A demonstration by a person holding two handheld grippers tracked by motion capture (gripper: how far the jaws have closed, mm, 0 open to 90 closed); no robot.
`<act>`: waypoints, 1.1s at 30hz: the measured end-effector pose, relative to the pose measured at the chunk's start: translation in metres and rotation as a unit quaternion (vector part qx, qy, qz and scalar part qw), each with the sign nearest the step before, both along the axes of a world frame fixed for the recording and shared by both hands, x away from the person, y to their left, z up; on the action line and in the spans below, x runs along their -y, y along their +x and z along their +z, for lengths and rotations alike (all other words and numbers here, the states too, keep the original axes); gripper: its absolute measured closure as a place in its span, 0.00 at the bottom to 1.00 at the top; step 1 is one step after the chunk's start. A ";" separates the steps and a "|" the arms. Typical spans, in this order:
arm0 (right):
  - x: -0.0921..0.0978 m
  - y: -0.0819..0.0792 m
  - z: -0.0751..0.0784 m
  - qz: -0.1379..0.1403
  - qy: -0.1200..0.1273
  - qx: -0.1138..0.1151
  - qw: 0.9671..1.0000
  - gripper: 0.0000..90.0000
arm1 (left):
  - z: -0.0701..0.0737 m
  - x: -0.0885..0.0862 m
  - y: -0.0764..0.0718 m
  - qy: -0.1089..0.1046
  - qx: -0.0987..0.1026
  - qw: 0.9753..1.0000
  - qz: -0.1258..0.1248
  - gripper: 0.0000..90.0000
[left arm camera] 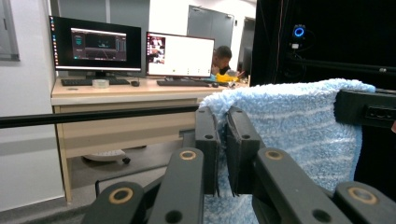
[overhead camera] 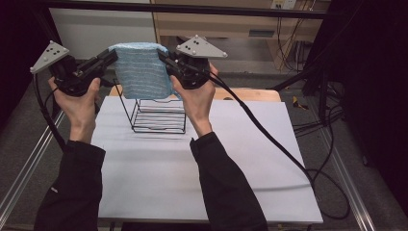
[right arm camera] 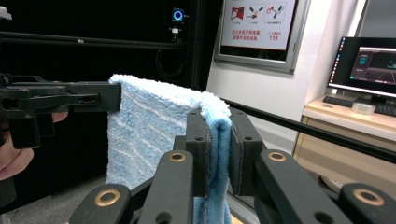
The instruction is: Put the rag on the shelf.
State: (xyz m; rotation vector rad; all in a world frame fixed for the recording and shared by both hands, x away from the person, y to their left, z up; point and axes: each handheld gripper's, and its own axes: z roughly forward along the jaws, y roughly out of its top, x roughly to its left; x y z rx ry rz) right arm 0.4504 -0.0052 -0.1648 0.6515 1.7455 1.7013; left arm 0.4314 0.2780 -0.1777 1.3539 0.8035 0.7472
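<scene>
Grippers, left and right, each pinch a top corner of the blue towel, stretching it flat above the wire rack for draping.

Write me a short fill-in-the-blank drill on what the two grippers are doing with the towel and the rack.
1. The left gripper and the right gripper hold a blue ____ by its top corners.
2. The towel hangs above a black wire ____ on the table.
3. In the right gripper view, that gripper's jaws are ____ on the towel's edge.

Missing words: towel; rack; shut
</scene>
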 end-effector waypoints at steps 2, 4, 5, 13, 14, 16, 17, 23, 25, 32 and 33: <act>-0.002 0.001 0.004 -0.001 -0.001 0.004 1.000 0.90 | 0.003 -0.001 0.001 0.000 0.003 1.000 0.004 0.94; -0.004 0.002 0.008 0.000 -0.003 0.007 1.000 0.90 | 0.006 -0.003 0.002 -0.002 0.006 1.000 0.005 0.94; -0.005 0.003 0.010 0.001 -0.003 0.010 1.000 0.90 | 0.008 -0.004 0.003 -0.006 0.007 1.000 0.004 0.94; -0.011 0.009 0.020 0.003 -0.003 0.020 1.000 0.90 | 0.017 -0.009 0.008 -0.012 0.013 1.000 0.009 0.94; -0.012 0.009 0.021 0.003 -0.002 0.019 1.000 0.90 | 0.018 -0.009 0.009 -0.012 0.014 1.000 0.009 0.94; -0.013 0.011 0.023 0.002 -0.001 0.021 1.000 0.90 | 0.020 -0.009 0.012 -0.014 0.015 1.000 0.011 0.94; -0.013 0.013 0.024 0.001 -0.001 0.021 1.000 0.90 | 0.021 -0.009 0.013 -0.015 0.016 1.000 0.012 0.94; -0.013 0.021 0.032 0.000 0.001 0.025 1.000 0.90 | 0.028 -0.009 0.020 -0.020 0.024 0.999 0.012 0.94; -0.013 0.023 0.035 0.000 0.000 0.029 1.000 0.90 | 0.031 -0.009 0.023 -0.025 0.024 0.999 0.012 0.94; -0.016 0.035 0.040 0.001 0.004 0.030 1.000 0.90 | 0.037 -0.010 0.034 -0.023 0.025 0.999 0.024 0.94; -0.017 0.037 0.041 0.001 0.004 0.031 1.000 0.90 | 0.038 -0.009 0.035 -0.024 0.025 0.999 0.025 0.94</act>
